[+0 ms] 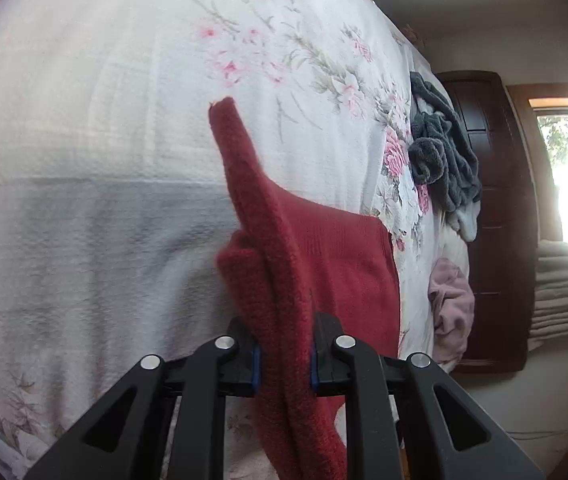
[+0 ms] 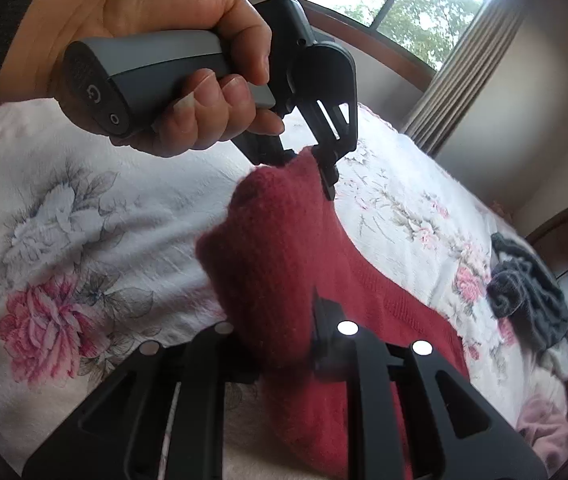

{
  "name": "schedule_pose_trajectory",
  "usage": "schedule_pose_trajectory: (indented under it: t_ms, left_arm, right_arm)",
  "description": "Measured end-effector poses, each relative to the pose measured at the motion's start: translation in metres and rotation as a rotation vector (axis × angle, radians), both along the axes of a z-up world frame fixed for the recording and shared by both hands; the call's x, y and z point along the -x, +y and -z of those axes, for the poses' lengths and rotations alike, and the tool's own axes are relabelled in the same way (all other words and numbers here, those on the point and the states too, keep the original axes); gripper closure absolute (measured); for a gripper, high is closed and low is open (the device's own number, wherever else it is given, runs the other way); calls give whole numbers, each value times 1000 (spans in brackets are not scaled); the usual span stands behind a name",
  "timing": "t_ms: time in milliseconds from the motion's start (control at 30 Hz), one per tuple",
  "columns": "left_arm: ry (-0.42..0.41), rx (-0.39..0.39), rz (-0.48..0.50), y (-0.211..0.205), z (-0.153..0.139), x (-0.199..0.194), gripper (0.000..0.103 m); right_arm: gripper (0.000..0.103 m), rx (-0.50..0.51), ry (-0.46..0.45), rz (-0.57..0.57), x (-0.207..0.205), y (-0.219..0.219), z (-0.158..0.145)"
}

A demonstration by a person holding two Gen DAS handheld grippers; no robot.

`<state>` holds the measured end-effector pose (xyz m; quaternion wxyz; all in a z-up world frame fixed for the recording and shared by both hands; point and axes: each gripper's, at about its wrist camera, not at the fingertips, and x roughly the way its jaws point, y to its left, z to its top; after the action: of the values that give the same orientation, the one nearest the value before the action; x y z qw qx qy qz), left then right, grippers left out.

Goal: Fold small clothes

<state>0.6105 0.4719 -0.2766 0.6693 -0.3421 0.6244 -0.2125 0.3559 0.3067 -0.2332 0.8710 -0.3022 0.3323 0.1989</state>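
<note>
The red knit garment (image 1: 284, 272) is soft and fuzzy, with thick looped wool on its folded edge and a smoother ribbed part that lies flat on the bed (image 1: 95, 208). The bed cover is white and crinkly, with pink flowers and grey-green leaves printed on it. The left gripper (image 1: 284, 356) has black plastic fingers with shiny round bolts and thin blue pads (image 1: 256, 364). Its jaws stand narrow and pinch a thick fold of the red knit between them. One long strip of the knit sticks up past the fingers like a pointy ear. The right gripper (image 2: 284, 344) is black too, and its jaws squeeze another bunched lump of the same red knit, lifted a little off the bed. In the right wrist view a hand (image 2: 155, 60) wraps around the grey handle of the left gripper, whose tip bites the top of the red bunch. Near the far edge of the bed sits a fluffy dark grey pile of cloth (image 1: 442, 152), all curly and lumpy. Just beside it, at the same edge, is a soft pale pink cloth (image 1: 452, 308), crumpled up. A dark wooden door (image 1: 492, 208) stands past the bed.
</note>
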Motion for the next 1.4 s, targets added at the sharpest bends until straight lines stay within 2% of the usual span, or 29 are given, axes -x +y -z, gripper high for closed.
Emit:
schedule_pose_trajectory:
  t_ms: [233,300,433,533,633,967,1400]
  left_arm:
    - [-26,-101,21,-29,-36,-5,87]
    - [-40,-155,34,-44,-48,-6,87]
    - [-47,-215,42,-70,-66,-6,87]
    - [-60,-283,58,-96,-79,-5,87]
    - [-72,-347,77,-126,-87,-5,87]
    - [-61,-492,175,-230,-74,-16,87]
    - [-47,-601,260,-315,-56,-26,87]
  right_arm:
    - [88,-104,19,37,-4,-28,-22]
    - [88,-161,37,60,-8,-44,-29]
    - [88,-286,83,115,-14,-81,-39]
    - [88,-395,127,146,-16,-110,-41]
    - [88,-456,133,169,-15,-137,-40]
    - [88,-726,208,278,-20,-230,-7]
    - [89,-862,263,399,-20,-293,6]
